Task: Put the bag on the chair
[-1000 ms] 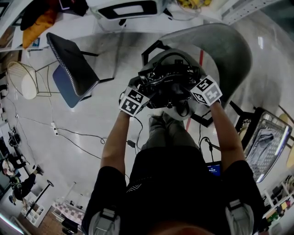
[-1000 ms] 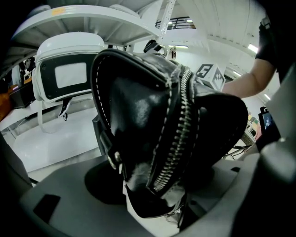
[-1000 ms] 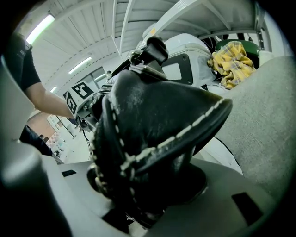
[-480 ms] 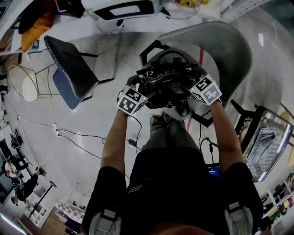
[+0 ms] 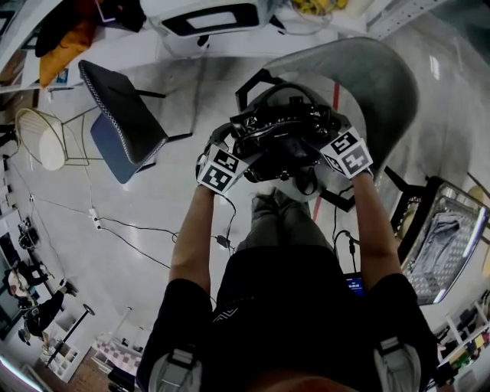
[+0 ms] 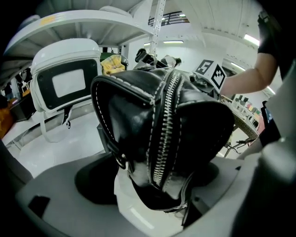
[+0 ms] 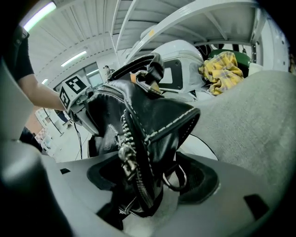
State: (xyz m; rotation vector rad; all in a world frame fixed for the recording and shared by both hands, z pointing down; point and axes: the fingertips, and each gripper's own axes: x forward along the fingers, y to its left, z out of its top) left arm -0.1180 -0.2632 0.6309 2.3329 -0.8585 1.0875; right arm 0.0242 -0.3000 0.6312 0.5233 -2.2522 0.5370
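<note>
A black leather bag with a silver zip rests on the seat of the grey shell chair. My left gripper is at the bag's left end and my right gripper at its right end. In the left gripper view the bag fills the space between the jaws of the left gripper. In the right gripper view the bag and its metal ring lie between the jaws of the right gripper, with the chair back behind. Both pairs of jaws have just been opening and stand wide around the bag.
A black and blue chair and a wire chair stand to the left. A white machine is behind the grey chair. Cables cross the floor. A wire basket trolley is at the right.
</note>
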